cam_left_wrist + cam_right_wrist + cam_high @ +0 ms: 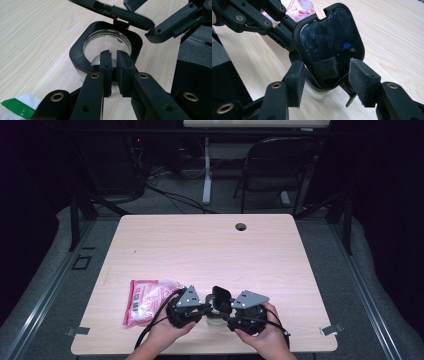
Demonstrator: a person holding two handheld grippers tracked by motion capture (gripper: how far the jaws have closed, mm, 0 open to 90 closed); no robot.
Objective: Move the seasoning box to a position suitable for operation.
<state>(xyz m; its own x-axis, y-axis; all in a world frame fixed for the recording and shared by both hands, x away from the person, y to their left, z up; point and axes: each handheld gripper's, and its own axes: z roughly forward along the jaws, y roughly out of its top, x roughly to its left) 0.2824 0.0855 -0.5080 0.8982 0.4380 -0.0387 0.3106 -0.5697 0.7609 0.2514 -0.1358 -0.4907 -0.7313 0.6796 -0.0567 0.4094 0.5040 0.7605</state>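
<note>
left gripper (113, 53): jaws pinching jar collar (77, 53) at 6 o'clock, steadying the jar | right gripper (329, 82): jaws spread beside raised lid (329, 42), propping it open

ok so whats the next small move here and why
Probably close the right tongs on the lid. The lid stands raised between their open pads, untouched, while the left tongs pinch the jar by its black rim and steady it. Which way the lid should then swing I cannot tell.
</note>
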